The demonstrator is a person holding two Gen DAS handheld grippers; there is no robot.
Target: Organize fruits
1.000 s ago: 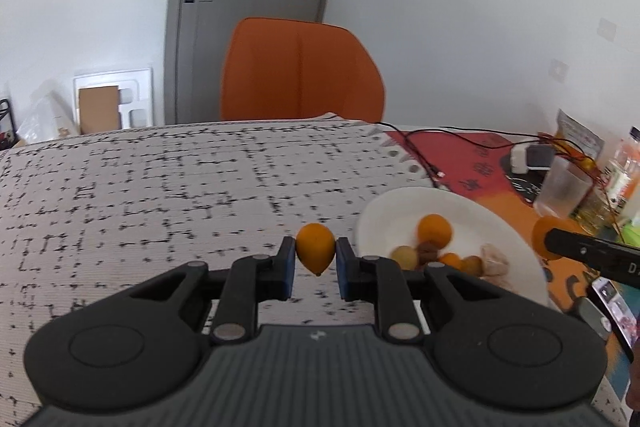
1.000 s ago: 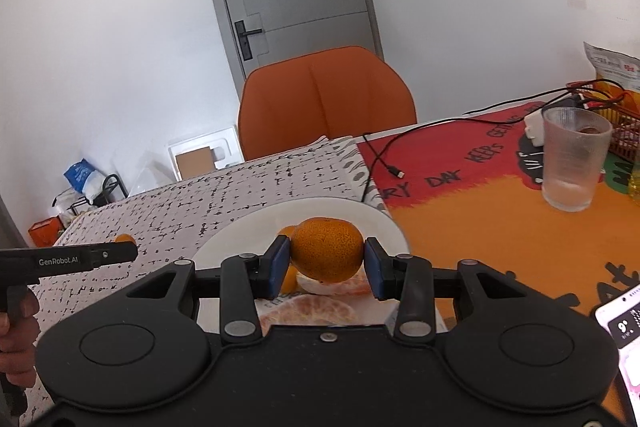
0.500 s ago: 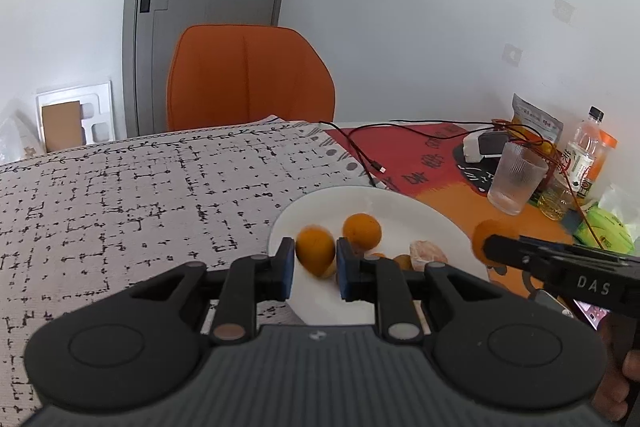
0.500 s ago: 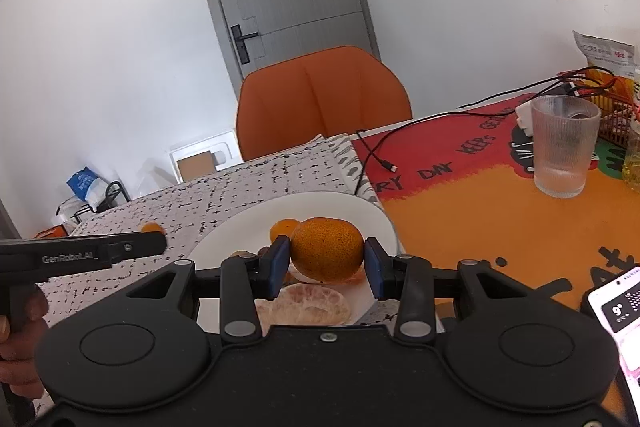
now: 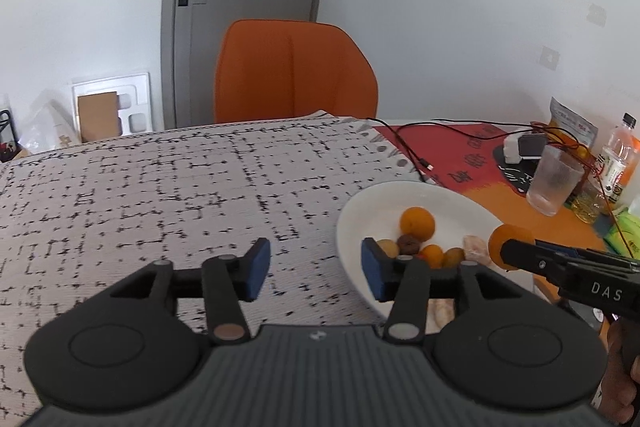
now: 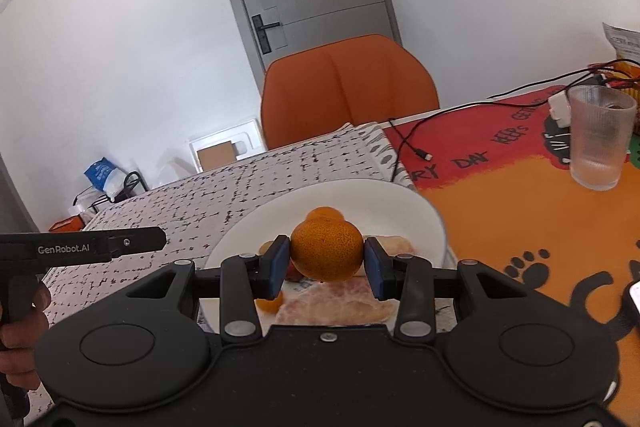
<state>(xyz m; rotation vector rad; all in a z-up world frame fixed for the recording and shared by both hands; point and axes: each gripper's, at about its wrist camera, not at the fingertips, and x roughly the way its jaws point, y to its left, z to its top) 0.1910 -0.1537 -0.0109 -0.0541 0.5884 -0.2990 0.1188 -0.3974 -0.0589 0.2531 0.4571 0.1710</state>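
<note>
Gripping a dimpled, round mandarin (image 6: 326, 250) between blue pads, the right tool (image 6: 326, 263) hangs over the glossy white plate (image 6: 424, 215), near the table's right edge. Peeled pale segments (image 6: 340, 307) show only in its view. The left tool (image 5: 316, 267) is spread wide and holds nothing, over the speckled woven cloth (image 5: 160, 195); its view alone reveals small brown fruits (image 5: 408, 243) beside an orange one (image 5: 417, 223).
</note>
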